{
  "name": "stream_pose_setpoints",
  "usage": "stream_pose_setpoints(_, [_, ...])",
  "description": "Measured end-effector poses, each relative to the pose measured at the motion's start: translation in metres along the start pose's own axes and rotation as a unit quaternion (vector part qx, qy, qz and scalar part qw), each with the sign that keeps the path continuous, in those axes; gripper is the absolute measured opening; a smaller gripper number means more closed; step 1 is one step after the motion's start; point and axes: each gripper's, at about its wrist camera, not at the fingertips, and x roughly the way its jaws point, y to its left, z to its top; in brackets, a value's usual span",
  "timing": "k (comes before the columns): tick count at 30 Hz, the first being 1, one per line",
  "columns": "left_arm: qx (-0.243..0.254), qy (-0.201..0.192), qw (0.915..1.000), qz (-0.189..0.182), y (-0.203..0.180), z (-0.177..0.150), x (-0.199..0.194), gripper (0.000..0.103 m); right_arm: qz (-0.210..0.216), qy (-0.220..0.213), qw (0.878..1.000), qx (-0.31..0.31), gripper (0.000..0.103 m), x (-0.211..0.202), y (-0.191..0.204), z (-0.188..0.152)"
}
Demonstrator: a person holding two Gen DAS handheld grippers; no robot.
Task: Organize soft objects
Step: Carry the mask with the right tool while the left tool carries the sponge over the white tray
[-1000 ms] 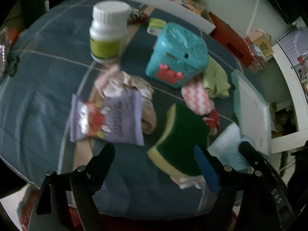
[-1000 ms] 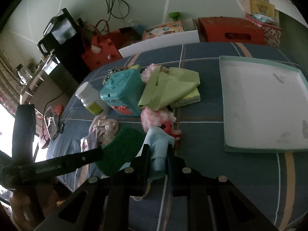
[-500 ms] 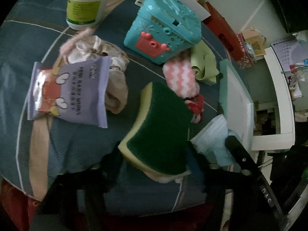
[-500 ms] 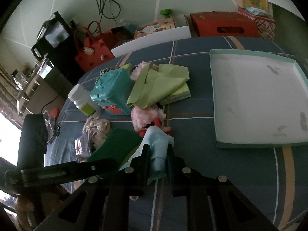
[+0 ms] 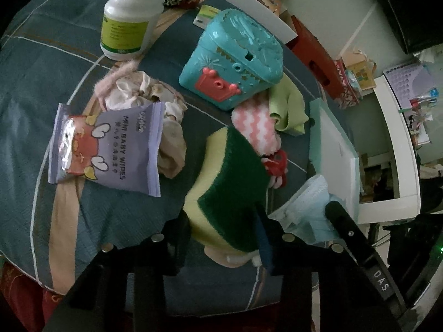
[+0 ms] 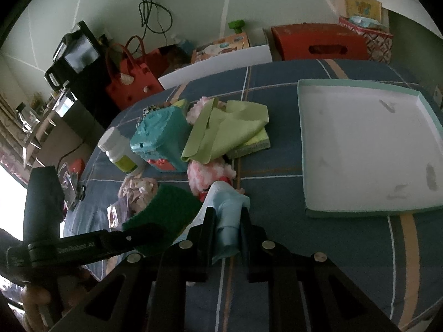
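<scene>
My left gripper (image 5: 224, 229) is shut on a green and yellow sponge (image 5: 229, 191) and holds it above the blue checked tablecloth. The sponge also shows in the right wrist view (image 6: 163, 207). My right gripper (image 6: 227, 215) is shut on a light blue face mask (image 6: 228, 210), which also shows in the left wrist view (image 5: 307, 215). A pink and white fluffy sock (image 5: 257, 130), a light green cloth (image 6: 227, 130), a crumpled beige cloth (image 5: 146, 99) and a purple baby wipes pack (image 5: 108, 146) lie on the table.
A shallow white tray with a teal rim (image 6: 360, 210) lies at the right of the table. A teal toy chest (image 5: 235, 61) and a white pill bottle (image 5: 130, 16) stand behind the soft things. A red box (image 6: 318, 41) and red bag (image 6: 133, 80) sit beyond the table.
My left gripper has closed around the sponge and lifted it off the table. My right gripper has kept hold of the face mask and shifted slightly.
</scene>
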Motion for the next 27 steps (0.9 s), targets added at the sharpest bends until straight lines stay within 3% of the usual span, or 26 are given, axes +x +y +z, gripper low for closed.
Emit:
stream_pose_setpoints(10, [0.004,-0.020,0.9998,0.008,0.003,0.003,-0.010,0.041,-0.001,-0.016,1.000,0.007,0.013,-0.008,-0.005,0.003])
stream_pose_setpoints(18, [0.009,-0.043,0.9986,0.031,0.005,0.006,-0.019,0.040,-0.027,-0.034,0.998,0.038,0.013,-0.019,-0.028,0.006])
stream_pose_setpoints(27, [0.039,-0.076,0.9955,0.042,-0.010,0.004,-0.045,0.040,-0.020,-0.079,0.996,0.040,0.013,-0.054,-0.024,0.013])
